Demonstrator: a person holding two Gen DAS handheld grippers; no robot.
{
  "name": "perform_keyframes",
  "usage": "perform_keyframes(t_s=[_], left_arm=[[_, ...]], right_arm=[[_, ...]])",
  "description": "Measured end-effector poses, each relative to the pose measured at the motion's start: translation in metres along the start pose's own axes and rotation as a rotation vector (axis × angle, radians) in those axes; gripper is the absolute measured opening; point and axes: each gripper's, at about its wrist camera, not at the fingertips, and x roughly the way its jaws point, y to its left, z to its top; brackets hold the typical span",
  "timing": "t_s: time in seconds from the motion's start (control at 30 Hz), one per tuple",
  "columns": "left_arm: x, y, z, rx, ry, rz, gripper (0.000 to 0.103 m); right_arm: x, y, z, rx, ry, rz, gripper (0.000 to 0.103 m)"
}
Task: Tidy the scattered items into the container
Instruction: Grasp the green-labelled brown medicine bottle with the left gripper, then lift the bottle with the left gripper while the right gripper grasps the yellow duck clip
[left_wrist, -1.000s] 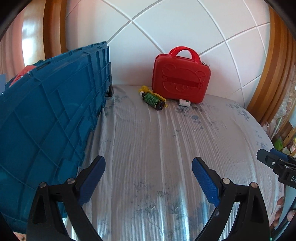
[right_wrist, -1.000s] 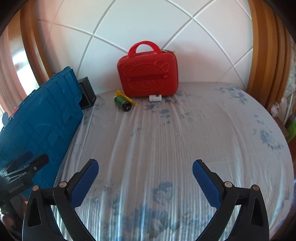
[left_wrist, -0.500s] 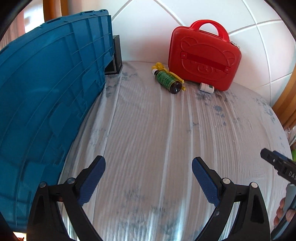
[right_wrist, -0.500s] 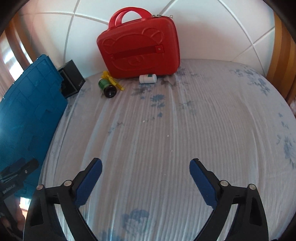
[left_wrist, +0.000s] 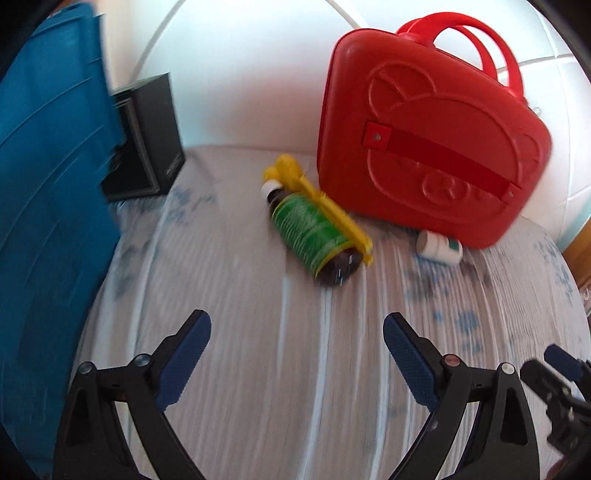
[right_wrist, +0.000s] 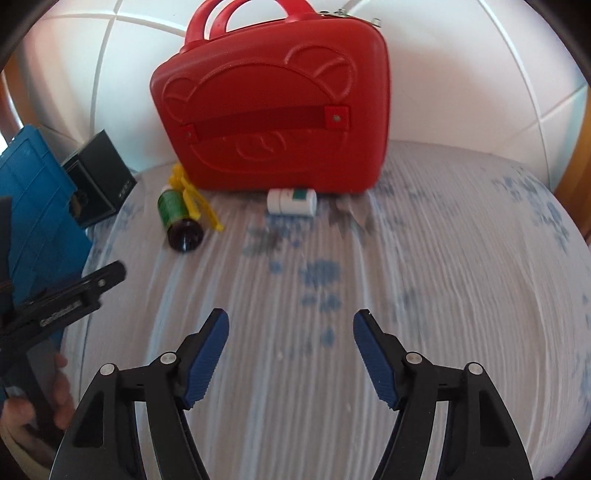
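Bed sheet (right_wrist: 424, 258), red case (right_wrist: 273, 110) nearer, right tool (right_wrist: 291, 332) closing

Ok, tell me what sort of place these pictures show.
Most likely a bedroom, on a bed. The items lie on a ribbed, floral-printed sheet that wrinkles like soft bedding, backed by a white padded panel quilted like a headboard and framed in curved wood. A red carry case leans against it.
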Motion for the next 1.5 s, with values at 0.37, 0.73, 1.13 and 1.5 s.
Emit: perform_keyframes(t_s=[0.37, 0.73, 1.13, 1.5], left_arm=[[0.105, 0.000, 0.049, -0.042, 0.070, 0.010, 0.087], [0.109, 0.056, 0.033, 0.023, 0.119, 0.051, 0.051], [0.096, 0.065, 0.029, 0.016, 0.096, 0.056, 0.051], [0.027, 0.054, -0.047, -0.012, 0.196, 0.035, 0.051]], right_arm=[[0.063, 0.017, 0.060, -0.091, 0.004, -0.021, 0.071], [0.143, 0.087, 0.083, -0.213, 0.058, 0.104, 0.054], [0.185, 0.139, 0.094, -0.309, 0.051, 0.059, 0.013], [0.108, 0.105, 0.027, -0.269, 0.138, 0.124, 0.011]])
